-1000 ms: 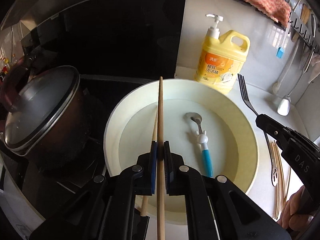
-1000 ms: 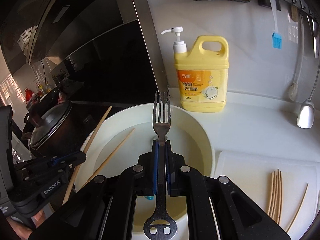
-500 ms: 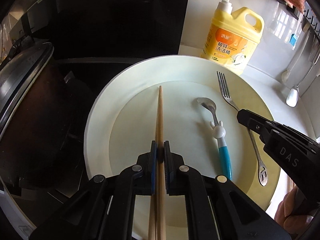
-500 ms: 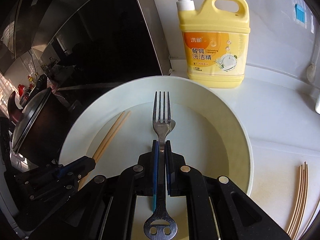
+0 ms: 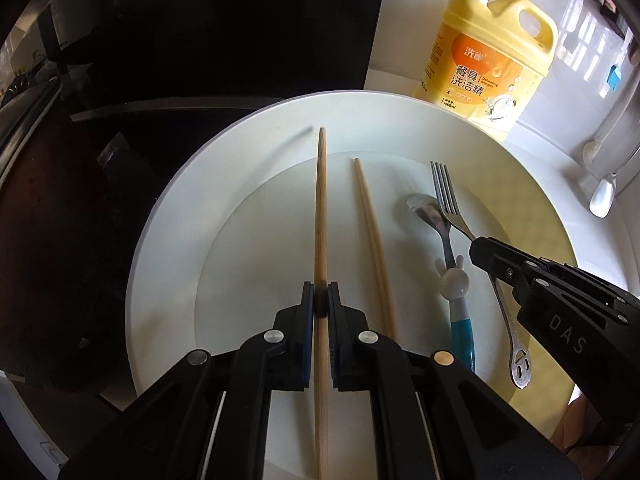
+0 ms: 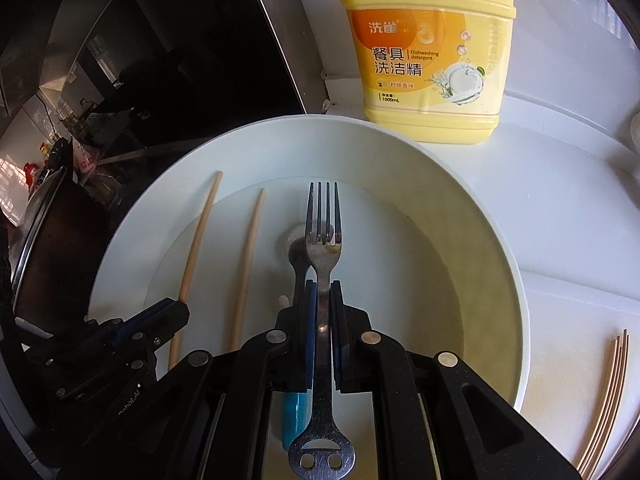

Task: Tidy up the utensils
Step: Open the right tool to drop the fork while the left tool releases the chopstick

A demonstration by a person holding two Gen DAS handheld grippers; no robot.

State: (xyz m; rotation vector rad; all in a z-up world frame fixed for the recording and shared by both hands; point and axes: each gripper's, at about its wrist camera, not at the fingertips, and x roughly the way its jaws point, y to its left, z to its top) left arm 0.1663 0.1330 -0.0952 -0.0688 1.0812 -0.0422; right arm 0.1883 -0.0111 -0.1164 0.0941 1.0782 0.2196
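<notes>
Chopstick point(image 5: 321, 216) was clamped in left hand-held gripper point(image 5: 321, 306), low over white basin point(image 5: 168, 216). Fork point(image 6: 323, 248) was pinched by its handle in right hand-held gripper point(image 6: 323, 300), above blue-handled spoon point(image 5: 442, 236). Second chopstick point(image 5: 374, 240) lay loose on basin floor between them. Yellow detergent bottle point(image 6: 424, 52) stood on bench point(image 6: 560, 208) behind.

I've brought both tools lower and closer over the white basin point(image 5: 168, 240) — my left gripper's point(image 5: 321, 304) chopstick point(image 5: 321, 208) now sits apart from the second chopstick point(image 5: 374, 240), and my fork point(image 6: 323, 236) hangs over the spoon point(image 6: 298, 258).
</notes>
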